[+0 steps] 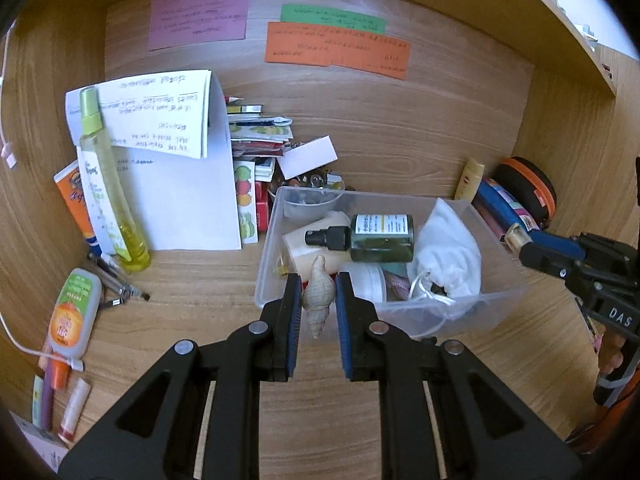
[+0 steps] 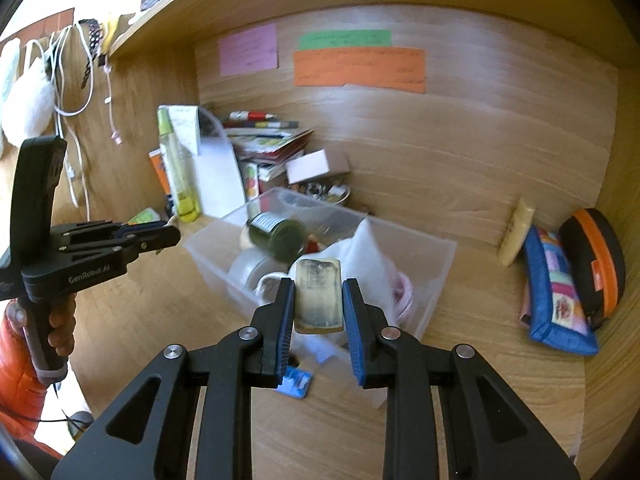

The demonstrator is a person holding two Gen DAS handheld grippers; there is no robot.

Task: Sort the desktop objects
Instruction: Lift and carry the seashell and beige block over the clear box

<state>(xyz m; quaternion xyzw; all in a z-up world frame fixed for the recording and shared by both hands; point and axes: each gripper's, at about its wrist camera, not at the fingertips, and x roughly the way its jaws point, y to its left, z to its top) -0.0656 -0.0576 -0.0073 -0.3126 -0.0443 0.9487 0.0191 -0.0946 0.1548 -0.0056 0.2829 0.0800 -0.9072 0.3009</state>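
My left gripper [image 1: 318, 290] is shut on a pale spiral seashell [image 1: 318, 298], held just over the near rim of the clear plastic bin [image 1: 504, 292]. The bin holds a dark green bottle [image 1: 376, 238], a white drawstring pouch [image 1: 448, 256], a white jar and a small clear cup. My right gripper [image 2: 318, 294] is shut on a flat cream rectangular block [image 2: 319, 300], held above the bin's near side [image 2: 432, 292]. The right gripper also shows at the right edge of the left wrist view [image 1: 536, 254]. The left gripper shows at the left of the right wrist view [image 2: 160, 236].
A tall yellow bottle [image 1: 106, 184], white papers [image 1: 180, 184] and stacked books [image 1: 260, 136] stand at the back left. A glue bottle [image 1: 74, 312], pens and lip balm lie at the left. A blue pouch [image 2: 560, 300], black-orange case [image 2: 596, 256] and cream tube [image 2: 516, 236] lie at the right.
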